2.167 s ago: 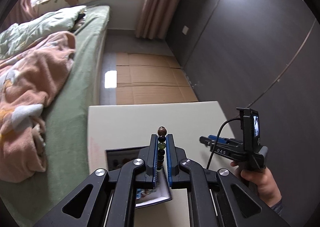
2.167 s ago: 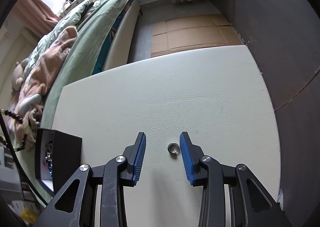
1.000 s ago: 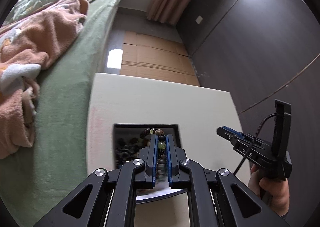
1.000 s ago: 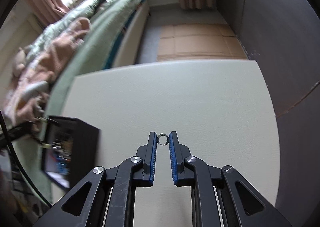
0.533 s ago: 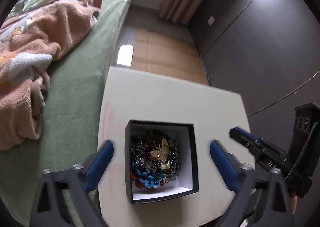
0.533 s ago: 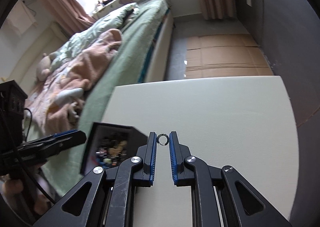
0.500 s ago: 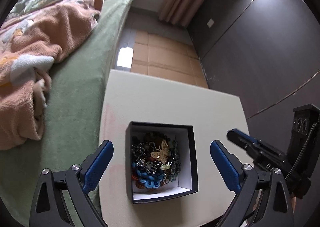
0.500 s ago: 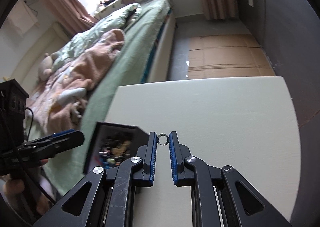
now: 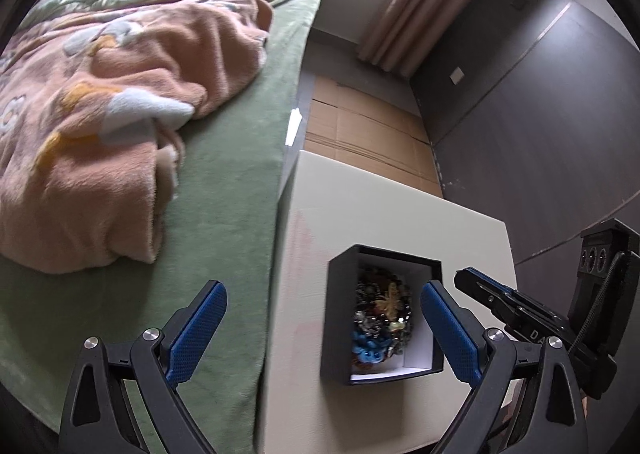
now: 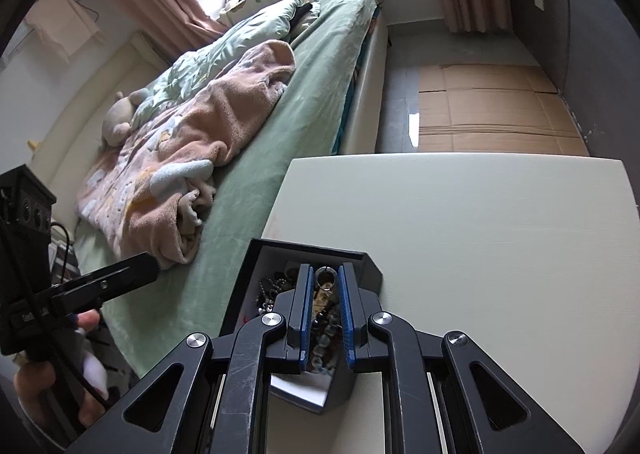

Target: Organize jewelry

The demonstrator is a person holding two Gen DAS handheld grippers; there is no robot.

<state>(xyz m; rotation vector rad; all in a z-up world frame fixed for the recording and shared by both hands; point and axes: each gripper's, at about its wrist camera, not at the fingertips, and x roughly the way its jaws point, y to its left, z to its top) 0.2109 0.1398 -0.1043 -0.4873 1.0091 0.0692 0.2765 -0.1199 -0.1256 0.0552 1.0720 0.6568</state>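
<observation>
Left wrist view: the left gripper (image 9: 320,318) hangs with its jaws spread wide and nothing between them, off toward the left edge of the table (image 9: 384,206) with one blue pad over the green bed (image 9: 224,182). The black box (image 9: 384,312) sits near the table's front-left corner, open on top, already piled with jewelry (image 9: 380,314) — dark beads, a gold butterfly piece, something blue. The right gripper (image 9: 488,294) shows at the right side, its tips close beside the box's right wall; from here I cannot tell what it carries. A pink blanket (image 9: 120,94) lies heaped on the bed.

Right wrist view: the right gripper (image 10: 324,286) is narrowed down on a small silver ring (image 10: 325,277), pinched between the blue pads right at the tips. The ring hangs above the open box (image 10: 308,254), over the jewelry inside — not yet let go. The rest of the table top (image 10: 480,234) out to its far and right edges looks bare. The left gripper's handle and a hand (image 10: 52,386) sit at the left border.

Progress, as I judge it: most pieces are already in the box and no loose ones show on the table. The ring is the last one in sight; it needs releasing into the box.
</observation>
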